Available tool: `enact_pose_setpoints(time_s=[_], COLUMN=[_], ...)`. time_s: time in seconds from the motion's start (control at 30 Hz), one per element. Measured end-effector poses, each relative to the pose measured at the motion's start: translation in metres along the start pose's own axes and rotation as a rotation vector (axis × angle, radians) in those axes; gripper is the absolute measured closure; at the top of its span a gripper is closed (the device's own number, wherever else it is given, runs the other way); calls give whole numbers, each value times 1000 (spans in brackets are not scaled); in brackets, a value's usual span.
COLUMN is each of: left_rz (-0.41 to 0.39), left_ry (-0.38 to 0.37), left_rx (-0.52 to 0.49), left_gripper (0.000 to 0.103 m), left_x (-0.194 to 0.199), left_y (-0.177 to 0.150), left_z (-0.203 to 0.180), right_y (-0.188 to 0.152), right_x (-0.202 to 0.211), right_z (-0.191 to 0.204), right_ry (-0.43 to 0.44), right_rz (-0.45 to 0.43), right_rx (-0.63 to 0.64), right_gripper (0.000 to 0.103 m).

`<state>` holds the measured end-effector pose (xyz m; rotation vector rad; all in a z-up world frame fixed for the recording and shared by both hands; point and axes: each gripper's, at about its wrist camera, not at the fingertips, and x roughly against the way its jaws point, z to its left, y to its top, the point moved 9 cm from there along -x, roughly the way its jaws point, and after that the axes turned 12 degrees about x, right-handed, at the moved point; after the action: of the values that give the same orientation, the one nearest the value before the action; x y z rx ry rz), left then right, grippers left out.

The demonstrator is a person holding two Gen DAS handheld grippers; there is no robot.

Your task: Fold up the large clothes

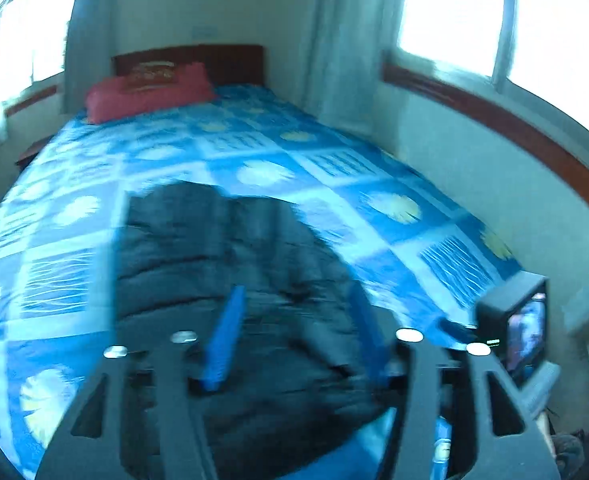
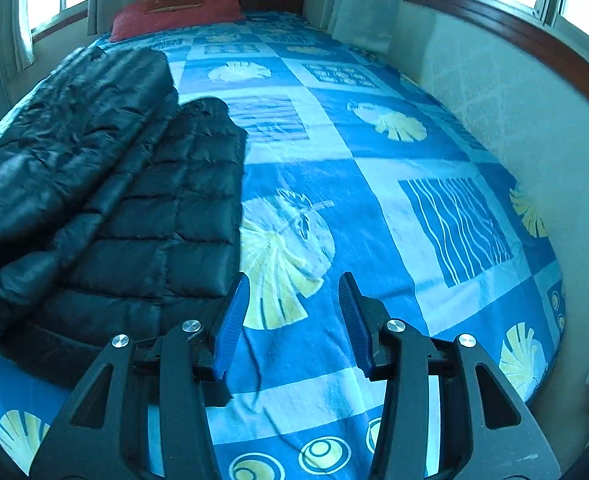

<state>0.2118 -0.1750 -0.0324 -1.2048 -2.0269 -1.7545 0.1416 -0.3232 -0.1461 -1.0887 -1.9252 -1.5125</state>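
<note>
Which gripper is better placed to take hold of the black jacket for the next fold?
Left. The left gripper hangs open directly over the black jacket; the right gripper, also open, points at bare bedspread beside it.

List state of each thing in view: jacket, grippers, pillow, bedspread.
Black quilted puffer jacket: partly folded, one side laid over, flat on bed, not held.
Left gripper: open, above jacket, nothing between pads.
Right gripper: open, empty, over bedspread.
Red pillow: at headboard.
Blue patterned bedspread: spread flat.
</note>
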Motion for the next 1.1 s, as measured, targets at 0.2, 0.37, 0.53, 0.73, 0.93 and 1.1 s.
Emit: enact_pose_setpoints(time_s=[0.2, 0.37, 0.53, 0.73, 0.93, 1.1], left_rz=[-22, 17, 48, 80, 89, 110], left_ry=[183, 259, 259, 219, 148, 96], left_rx=[132, 218, 282, 280, 260, 201], left_gripper=[38, 38, 38, 38, 38, 38], left_x=[2, -12, -19, -29, -34, -50], left_y=[0, -20, -32, -46, -40, -38], left_z=[110, 164, 194, 191, 165, 130], right_y=[40, 79, 98, 77, 96, 87], right_x=[26, 36, 6, -29, -4, -24], right_z=[18, 42, 74, 105, 72, 35], right_ry=[24, 179, 318, 464, 289, 197], right_rz=[-89, -138, -62, 73, -59, -32], right_rx=[16, -51, -88, -134, -59, -53], right_gripper=[41, 38, 23, 53, 82, 84])
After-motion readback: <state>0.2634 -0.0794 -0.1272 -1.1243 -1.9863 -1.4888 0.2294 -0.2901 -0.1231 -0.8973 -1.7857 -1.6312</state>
